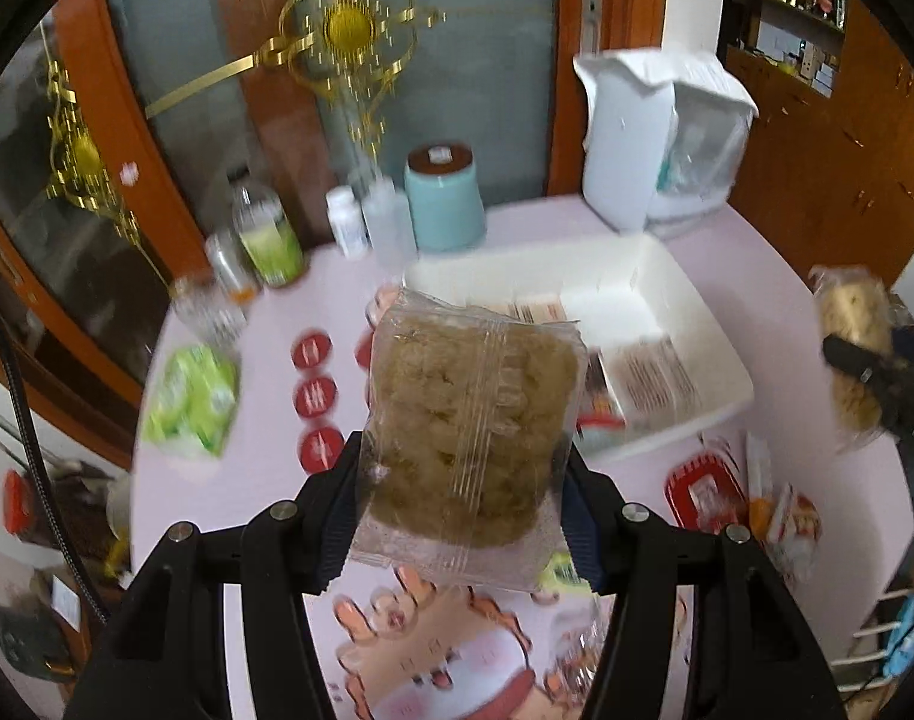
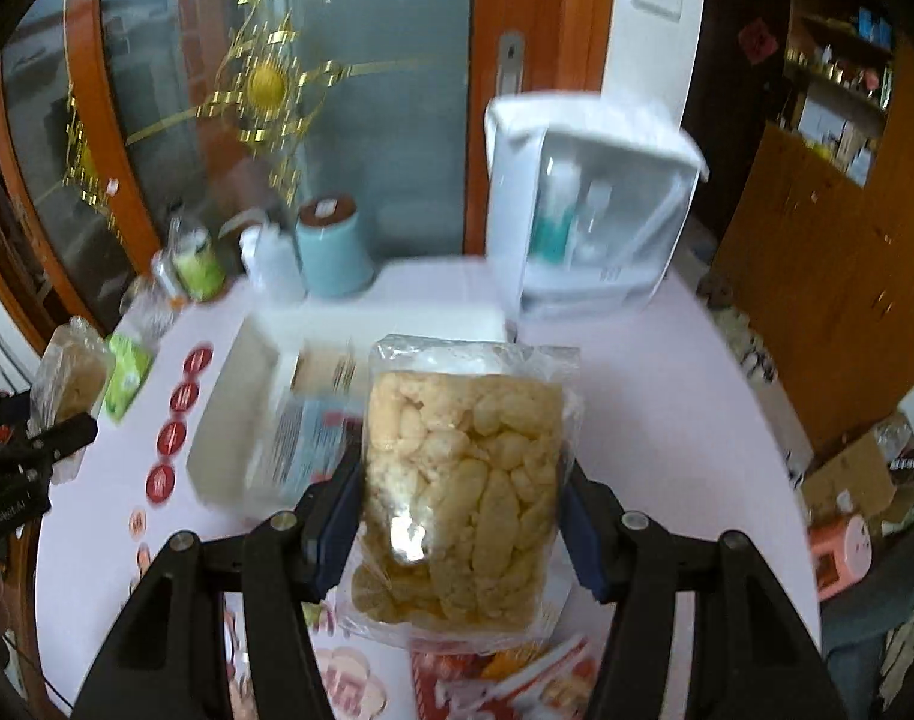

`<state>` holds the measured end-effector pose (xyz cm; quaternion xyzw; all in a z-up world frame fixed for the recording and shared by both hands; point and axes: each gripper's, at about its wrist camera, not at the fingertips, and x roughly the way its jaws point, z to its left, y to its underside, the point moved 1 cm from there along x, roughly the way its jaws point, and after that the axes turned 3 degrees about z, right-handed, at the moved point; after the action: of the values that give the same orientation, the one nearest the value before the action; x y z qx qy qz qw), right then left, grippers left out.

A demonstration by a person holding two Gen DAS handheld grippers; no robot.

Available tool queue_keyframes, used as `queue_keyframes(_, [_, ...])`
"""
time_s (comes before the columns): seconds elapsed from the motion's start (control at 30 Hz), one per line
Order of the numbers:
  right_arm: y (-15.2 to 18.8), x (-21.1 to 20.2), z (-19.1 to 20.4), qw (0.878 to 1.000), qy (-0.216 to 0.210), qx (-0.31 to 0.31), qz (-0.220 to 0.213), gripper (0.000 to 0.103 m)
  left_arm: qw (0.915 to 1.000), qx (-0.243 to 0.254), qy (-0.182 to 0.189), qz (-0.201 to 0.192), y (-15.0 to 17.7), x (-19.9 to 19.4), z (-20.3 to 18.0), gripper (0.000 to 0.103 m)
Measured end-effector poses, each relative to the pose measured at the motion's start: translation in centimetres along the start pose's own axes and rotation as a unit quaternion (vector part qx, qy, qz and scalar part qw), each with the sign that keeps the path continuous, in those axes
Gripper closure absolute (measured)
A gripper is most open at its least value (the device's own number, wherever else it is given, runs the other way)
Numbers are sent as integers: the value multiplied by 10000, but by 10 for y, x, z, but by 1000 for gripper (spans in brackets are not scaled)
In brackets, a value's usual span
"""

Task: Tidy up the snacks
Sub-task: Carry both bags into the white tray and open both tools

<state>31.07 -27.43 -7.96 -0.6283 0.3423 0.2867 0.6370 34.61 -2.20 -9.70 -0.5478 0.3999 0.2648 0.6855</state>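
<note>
My left gripper (image 1: 460,516) is shut on a clear packet of brown crisp cake (image 1: 472,420), held up above the pink table (image 1: 264,480). My right gripper (image 2: 460,525) is shut on a clear packet of pale puffed snacks (image 2: 466,480), also lifted. Beyond both packets lies a white tray (image 1: 661,276) with several flat snack packs in it; it also shows as the white tray (image 2: 228,420) in the right wrist view. Each gripper appears at the edge of the other's view: the right gripper (image 1: 877,378) with its packet, the left gripper (image 2: 48,438) with its own.
A green packet (image 1: 192,399) and red round stickers (image 1: 315,396) lie on the table's left. Bottles (image 1: 270,234), a teal canister (image 1: 444,198) and a white organizer box (image 1: 661,138) stand at the back. Red and orange snack packs (image 1: 706,492) lie near the right front edge.
</note>
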Motion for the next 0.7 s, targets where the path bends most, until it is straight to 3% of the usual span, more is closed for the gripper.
queue_keyframes(0.13, [-36,3,-9,9998,-58,59,-199,44,9997,-17,-150,-207,-32,-1,-9,46])
queue_keyframes(0.3, [-63,28,-11,9992,-346,118,-150,44,9994,-146,-225,-208,-57,14,-20,46])
queue_keyframes(0.7, [-73,141,10,9961,-536,-223,667,43,9973,-490,-309,459,-73,110,-39,45])
